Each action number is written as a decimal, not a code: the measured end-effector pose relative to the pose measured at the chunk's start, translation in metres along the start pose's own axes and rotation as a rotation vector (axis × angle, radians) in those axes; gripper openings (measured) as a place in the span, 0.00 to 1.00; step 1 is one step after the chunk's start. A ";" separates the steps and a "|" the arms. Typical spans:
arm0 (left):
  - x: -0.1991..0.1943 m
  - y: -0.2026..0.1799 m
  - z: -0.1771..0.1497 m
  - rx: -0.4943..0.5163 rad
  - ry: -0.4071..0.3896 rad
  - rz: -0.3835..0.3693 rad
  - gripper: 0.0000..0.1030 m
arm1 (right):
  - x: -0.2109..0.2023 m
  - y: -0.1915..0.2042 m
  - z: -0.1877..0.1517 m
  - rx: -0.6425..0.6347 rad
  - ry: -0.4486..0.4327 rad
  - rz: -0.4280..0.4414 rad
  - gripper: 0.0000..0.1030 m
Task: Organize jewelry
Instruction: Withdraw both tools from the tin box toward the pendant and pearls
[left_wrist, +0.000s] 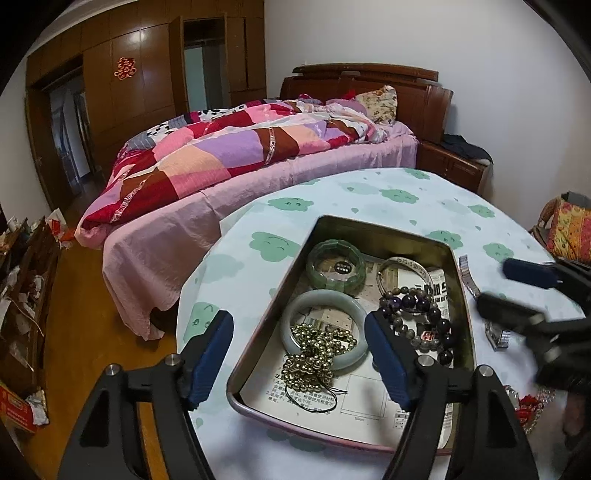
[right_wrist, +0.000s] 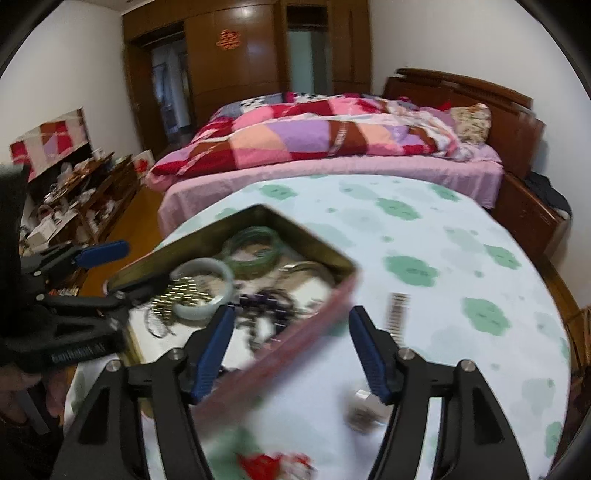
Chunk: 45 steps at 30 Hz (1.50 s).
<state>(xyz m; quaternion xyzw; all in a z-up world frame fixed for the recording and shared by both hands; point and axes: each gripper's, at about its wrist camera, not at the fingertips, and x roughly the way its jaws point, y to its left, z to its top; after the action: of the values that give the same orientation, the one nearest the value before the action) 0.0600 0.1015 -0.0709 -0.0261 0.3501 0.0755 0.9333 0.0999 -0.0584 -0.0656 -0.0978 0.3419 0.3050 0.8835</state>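
Both tools are released. The left tool (left_wrist: 299, 354) hangs with its spread fingers astride the near left corner of the rectangular metal tin (left_wrist: 460, 275), the brass-coloured bead string (left_wrist: 314, 354) lying between them. The right tool (right_wrist: 291, 347) straddles the tin's pink right wall, grasping nothing; the silver metal-band watch (right_wrist: 395, 314) lies just ahead on the cloud-print worktop (right_wrist: 443, 229).

Round table (left_wrist: 406, 192), cloud-print cloth; on it metal tin (left_wrist: 456, 266), wristwatch (left_wrist: 498, 334), red trinket (left_wrist: 528, 406).

Left tongs (left_wrist: 299, 360) are standing wide open, angling downward, gripping nothing. Right tongs (right_wrist: 290, 350) are likewise gaping, tilting downward, empty, blurring slightly at the other view's right edge.
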 end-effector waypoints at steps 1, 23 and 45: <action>-0.001 0.001 0.000 -0.008 -0.003 0.000 0.72 | -0.006 -0.008 -0.002 0.013 -0.004 -0.009 0.67; -0.039 -0.058 -0.015 0.095 -0.026 -0.050 0.71 | -0.068 -0.058 -0.091 0.070 0.117 -0.095 0.70; -0.043 -0.089 -0.029 0.175 0.001 -0.084 0.72 | -0.031 -0.016 -0.087 -0.038 0.199 0.046 0.35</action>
<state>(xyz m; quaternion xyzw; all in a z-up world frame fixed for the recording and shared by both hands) 0.0231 0.0052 -0.0649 0.0411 0.3542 0.0055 0.9343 0.0438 -0.1186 -0.1107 -0.1365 0.4242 0.3205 0.8359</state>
